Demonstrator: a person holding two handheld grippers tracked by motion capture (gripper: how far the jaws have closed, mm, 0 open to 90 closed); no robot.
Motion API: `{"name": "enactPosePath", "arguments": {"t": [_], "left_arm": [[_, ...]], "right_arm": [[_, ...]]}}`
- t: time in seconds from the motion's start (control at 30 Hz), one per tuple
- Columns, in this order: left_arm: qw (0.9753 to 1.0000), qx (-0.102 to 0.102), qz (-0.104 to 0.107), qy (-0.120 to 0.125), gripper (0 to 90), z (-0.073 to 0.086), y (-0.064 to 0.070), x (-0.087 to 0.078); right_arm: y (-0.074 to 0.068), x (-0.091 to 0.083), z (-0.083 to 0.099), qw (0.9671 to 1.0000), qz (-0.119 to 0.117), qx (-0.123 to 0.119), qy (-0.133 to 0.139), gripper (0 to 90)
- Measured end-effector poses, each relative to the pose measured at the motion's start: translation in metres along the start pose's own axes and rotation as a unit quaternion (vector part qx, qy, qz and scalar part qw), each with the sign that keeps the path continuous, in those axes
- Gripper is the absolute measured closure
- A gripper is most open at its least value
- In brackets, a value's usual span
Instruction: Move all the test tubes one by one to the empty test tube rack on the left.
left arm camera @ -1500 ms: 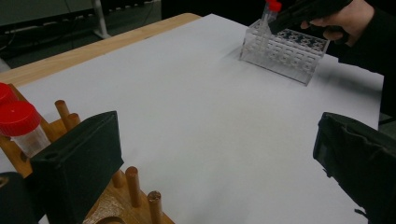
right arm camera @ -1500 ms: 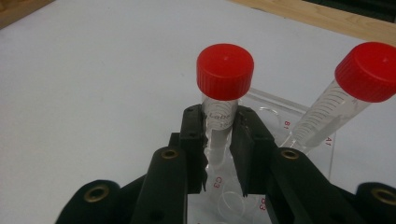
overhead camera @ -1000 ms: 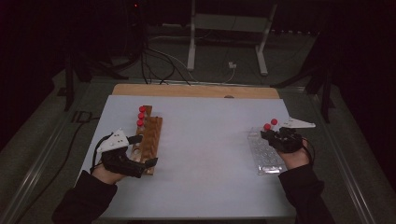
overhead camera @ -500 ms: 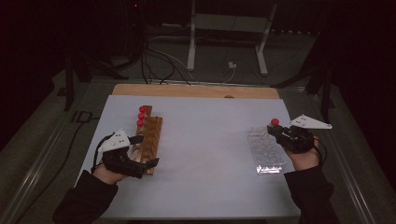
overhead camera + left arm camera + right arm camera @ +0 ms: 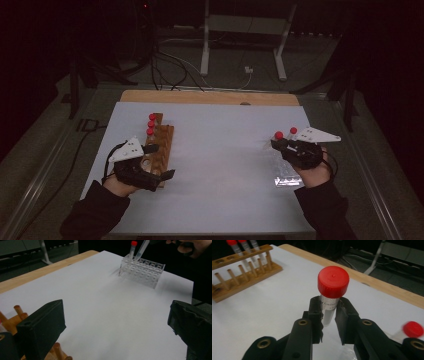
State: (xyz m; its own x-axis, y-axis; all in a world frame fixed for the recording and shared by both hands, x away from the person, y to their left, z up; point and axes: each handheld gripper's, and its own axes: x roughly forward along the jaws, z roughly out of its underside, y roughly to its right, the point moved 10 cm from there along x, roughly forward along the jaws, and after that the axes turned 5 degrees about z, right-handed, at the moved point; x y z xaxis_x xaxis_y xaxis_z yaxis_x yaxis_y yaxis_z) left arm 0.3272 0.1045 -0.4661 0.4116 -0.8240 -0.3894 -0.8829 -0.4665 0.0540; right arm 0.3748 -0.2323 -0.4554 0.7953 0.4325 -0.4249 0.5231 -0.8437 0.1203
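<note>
Over the past second the right claw point(image 5: 281, 143) has lifted a red-capped tube point(image 5: 278, 135) from the clear rack point(image 5: 285, 172), first pulling out toward 3 o'clock, then swinging back toward 9 o'clock, so the tube now hangs tilted above the rack's far end.

High view overlooks the table point(image 5: 220, 150); both gripper views skim it closely.
</note>
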Motion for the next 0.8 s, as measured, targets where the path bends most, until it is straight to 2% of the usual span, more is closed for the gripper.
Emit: {"name": "enactPosePath", "arguments": {"t": [0.4, 0.8], "left_arm": [[0.9997, 0.003, 0.021, -0.009, 2.0, -0.002, 0.012, 0.016], [0.9987, 0.026, 0.043, -0.014, 2.0, -0.014, 0.027, 0.036]], "right_arm": [[-0.043, 0.016, 0.01, 0.9983, -0.043, -0.031, -0.022, 75.2], [-0.081, 0.027, 0.021, 0.994, -0.082, -0.058, -0.044, 75.1]]}}
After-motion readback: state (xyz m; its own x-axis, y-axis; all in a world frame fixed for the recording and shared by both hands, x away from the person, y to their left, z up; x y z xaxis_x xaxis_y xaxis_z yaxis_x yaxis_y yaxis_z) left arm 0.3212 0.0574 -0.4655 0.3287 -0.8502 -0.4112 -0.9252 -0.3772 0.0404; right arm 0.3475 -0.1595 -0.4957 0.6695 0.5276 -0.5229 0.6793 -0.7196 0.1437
